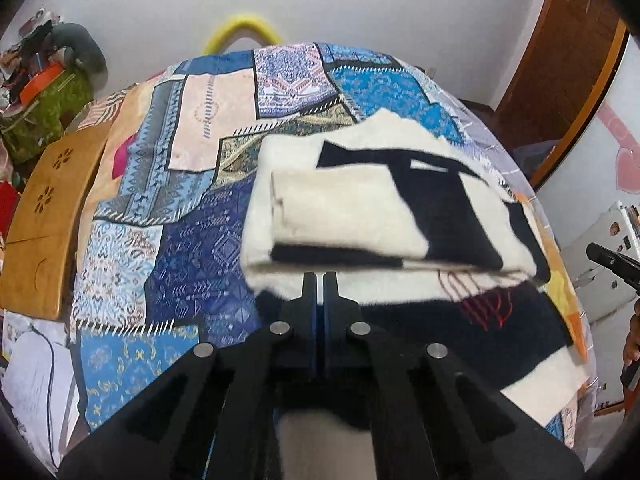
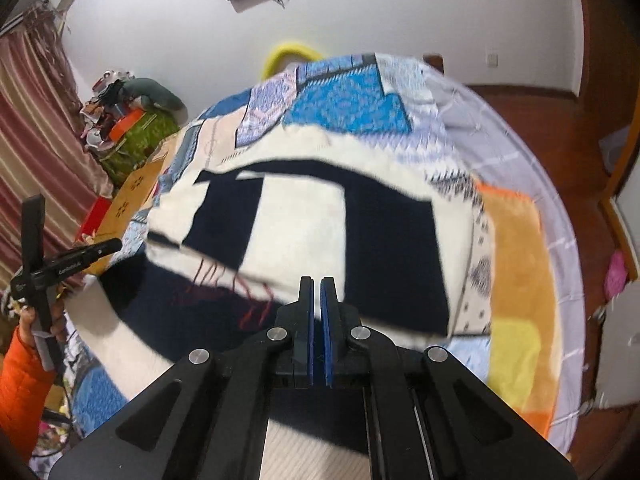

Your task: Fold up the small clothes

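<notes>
Nearest in each wrist view are the grippers themselves. The left gripper [image 1: 319, 276] has its jaws pressed together, and no fabric shows between the tips; the right gripper [image 2: 317, 280] is the same, blue pads meeting with nothing visibly pinched. Whether either catches a thread at the very tip is too blurred to tell.

Just beyond the jaws lies the cream and navy garment [image 1: 380, 208], partly folded on the patchwork bedspread [image 1: 168, 208] towards the bed's right side. Its near edge, navy with red stitching, still spreads flat, while a doubled cream layer sits on top farther back.

Judging from this, the main risk is the top layer sliding: it sits loosely, and its left edge already curls open, so a brush from closed jaws passing over could drag it askew. Soft, thick fabric also tends to spring back, undoing the crease.

Farther left, a wooden board [image 1: 44, 216] rests at the bed's edge, well apart. At the far end a yellow curved object [image 1: 242, 30] stands against the wall.
</notes>
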`<control>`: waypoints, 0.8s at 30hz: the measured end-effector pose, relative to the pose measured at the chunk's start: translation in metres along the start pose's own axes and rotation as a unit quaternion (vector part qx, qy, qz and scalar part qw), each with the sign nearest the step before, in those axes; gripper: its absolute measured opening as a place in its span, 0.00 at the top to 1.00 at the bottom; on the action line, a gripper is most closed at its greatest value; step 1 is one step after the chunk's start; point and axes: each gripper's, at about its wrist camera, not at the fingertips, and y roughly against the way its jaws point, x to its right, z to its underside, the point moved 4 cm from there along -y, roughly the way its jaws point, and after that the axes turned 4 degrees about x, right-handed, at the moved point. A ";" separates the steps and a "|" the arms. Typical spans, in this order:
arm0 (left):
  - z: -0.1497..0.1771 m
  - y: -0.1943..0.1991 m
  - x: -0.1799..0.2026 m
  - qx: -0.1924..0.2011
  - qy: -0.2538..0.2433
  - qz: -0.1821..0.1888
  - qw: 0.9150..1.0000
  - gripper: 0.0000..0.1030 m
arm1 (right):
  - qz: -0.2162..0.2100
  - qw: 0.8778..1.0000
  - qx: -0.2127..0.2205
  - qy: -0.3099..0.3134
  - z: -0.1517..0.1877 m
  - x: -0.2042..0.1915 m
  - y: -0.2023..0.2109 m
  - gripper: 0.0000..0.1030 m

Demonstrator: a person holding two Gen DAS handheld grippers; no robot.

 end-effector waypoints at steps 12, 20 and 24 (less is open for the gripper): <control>0.014 -0.017 -0.001 -0.038 -0.011 -0.007 0.999 0.80 | 0.025 0.993 -0.094 -0.064 0.039 0.046 -0.024 0.75; 0.036 -0.018 -0.014 -0.062 0.009 -0.013 0.998 0.50 | 0.022 0.987 -0.123 -0.100 0.070 0.064 -0.022 0.56; 0.046 -0.015 -0.020 -0.074 0.022 -0.013 0.997 0.41 | 0.012 0.983 -0.141 -0.113 0.086 0.064 -0.026 0.56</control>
